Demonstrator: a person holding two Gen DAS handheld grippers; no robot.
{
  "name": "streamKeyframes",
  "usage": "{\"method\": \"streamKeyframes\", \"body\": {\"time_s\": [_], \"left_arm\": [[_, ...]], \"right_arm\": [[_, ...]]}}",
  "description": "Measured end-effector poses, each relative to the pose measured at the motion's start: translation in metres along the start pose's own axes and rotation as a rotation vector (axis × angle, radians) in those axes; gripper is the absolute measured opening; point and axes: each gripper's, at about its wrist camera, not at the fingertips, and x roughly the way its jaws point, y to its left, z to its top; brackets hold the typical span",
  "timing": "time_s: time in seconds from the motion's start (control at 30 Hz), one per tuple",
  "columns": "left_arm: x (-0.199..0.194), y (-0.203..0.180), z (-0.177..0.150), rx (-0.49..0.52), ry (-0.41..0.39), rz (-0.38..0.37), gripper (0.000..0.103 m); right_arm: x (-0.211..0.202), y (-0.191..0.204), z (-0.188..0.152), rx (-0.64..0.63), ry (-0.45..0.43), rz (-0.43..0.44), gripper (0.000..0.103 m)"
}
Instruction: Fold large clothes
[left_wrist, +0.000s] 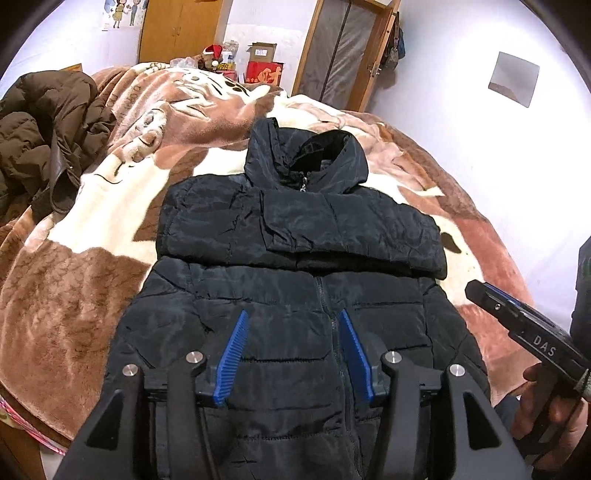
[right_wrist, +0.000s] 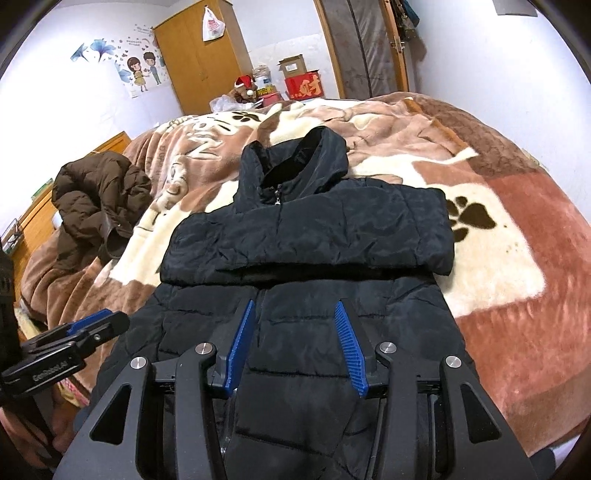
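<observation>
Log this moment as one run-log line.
stage: sleeves folded across black puffer jacket | left gripper: open, empty | right gripper: open, empty | brown coat: unfolded

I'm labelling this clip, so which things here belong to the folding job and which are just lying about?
Part of the job:
- black puffer jacket, sleeves folded across its chest
- left tongs, open over it
- right tongs, open over it

Just lying about:
- brown coat, crumpled to the left on the blanket
- red box
- Santa-hat toy
- wardrobe

"DAS" stands on the right gripper (left_wrist: 517, 321) at 3 o'clock; "财" on a red box (right_wrist: 304, 88) at 12.
</observation>
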Motion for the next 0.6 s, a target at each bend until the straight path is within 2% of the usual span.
{"method": "streamKeyframes", "body": {"time_s": [0.3,0.6], "left_arm": [[0.017,0.013,0.031,0.005,-0.011,0.018,0.055],[0.071,0.029,0.097,0.038,-0.024,0.052,0.058]], "right_arm": [[0.026,-0.011,0.041,-0.04,-0.026,-0.039,0.046],[0.089,-0.024,0.107,-0.095,0.013,-0.039,0.046]]}}
